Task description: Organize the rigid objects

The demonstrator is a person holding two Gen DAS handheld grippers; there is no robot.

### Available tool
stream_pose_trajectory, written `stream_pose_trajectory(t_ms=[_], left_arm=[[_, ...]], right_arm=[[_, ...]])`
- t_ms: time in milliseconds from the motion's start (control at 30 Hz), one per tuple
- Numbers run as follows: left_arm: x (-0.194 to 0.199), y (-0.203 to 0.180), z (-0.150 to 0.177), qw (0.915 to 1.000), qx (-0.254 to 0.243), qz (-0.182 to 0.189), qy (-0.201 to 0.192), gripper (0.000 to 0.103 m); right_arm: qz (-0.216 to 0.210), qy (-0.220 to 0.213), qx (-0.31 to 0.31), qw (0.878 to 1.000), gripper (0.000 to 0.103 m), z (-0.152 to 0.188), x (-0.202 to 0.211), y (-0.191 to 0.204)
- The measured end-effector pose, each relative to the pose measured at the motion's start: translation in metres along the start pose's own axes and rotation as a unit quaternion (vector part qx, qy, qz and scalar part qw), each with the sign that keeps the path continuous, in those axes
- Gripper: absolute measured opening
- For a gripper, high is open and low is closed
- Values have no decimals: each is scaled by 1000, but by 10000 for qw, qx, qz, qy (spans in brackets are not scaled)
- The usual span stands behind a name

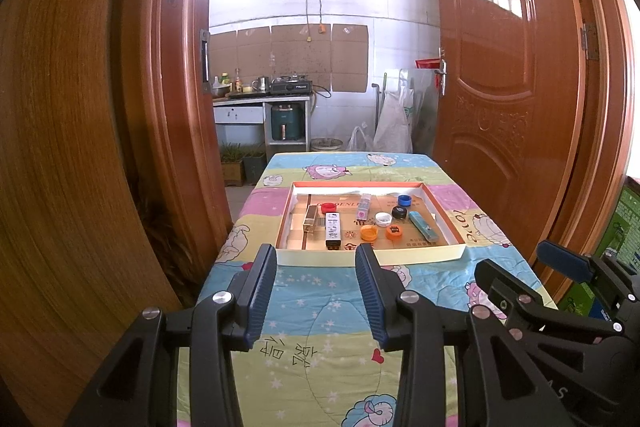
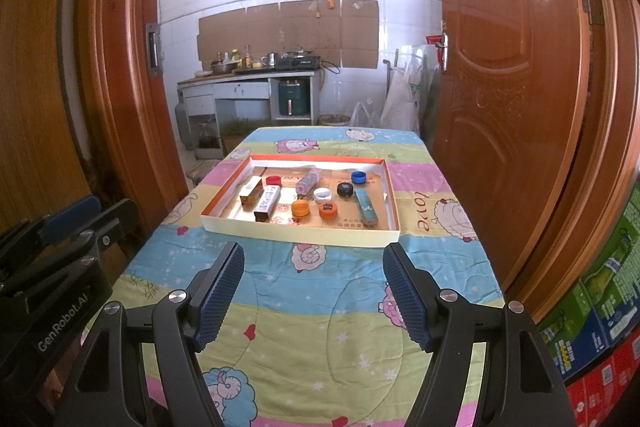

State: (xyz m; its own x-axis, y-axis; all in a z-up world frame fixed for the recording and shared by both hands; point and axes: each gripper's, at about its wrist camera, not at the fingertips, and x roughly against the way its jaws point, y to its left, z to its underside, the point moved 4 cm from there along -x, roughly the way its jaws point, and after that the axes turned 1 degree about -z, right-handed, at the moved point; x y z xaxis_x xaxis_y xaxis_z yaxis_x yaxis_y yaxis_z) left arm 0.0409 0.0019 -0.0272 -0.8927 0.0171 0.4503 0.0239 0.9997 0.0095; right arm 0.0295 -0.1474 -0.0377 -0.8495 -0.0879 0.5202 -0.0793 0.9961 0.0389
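A shallow white tray with an orange rim [image 1: 370, 258] [image 2: 300, 235] lies on the table. It holds several bottle caps: red [image 1: 328, 207], blue [image 1: 404, 200], black [image 1: 398, 213], white [image 1: 383, 218] and two orange ones [image 1: 368, 232] [image 2: 328, 210]. Small boxes lie among them: a white and black one [image 1: 333, 230], a gold one [image 2: 250, 191], a pink one [image 1: 363, 207] and a teal one [image 1: 424, 225] [image 2: 366, 207]. My left gripper [image 1: 316, 259] is open and empty, short of the tray's near wall. My right gripper [image 2: 314, 259] is open and empty, also short of the tray.
The table wears a pastel quilt with cartoon sheep [image 1: 332, 347]. Wooden doors [image 1: 492, 67] flank it on both sides. Stacked cartons [image 2: 600, 327] stand at the right. A kitchen counter [image 2: 248, 79] stands beyond the far end.
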Motion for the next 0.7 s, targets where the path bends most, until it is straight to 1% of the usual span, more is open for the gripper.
stream_pose_trajectory(t_ms=[700], left_arm=[[3, -2, -2, 10000, -24, -8, 9, 41]], right_arm=[[-8, 5, 8, 10000, 74, 0, 0, 0]])
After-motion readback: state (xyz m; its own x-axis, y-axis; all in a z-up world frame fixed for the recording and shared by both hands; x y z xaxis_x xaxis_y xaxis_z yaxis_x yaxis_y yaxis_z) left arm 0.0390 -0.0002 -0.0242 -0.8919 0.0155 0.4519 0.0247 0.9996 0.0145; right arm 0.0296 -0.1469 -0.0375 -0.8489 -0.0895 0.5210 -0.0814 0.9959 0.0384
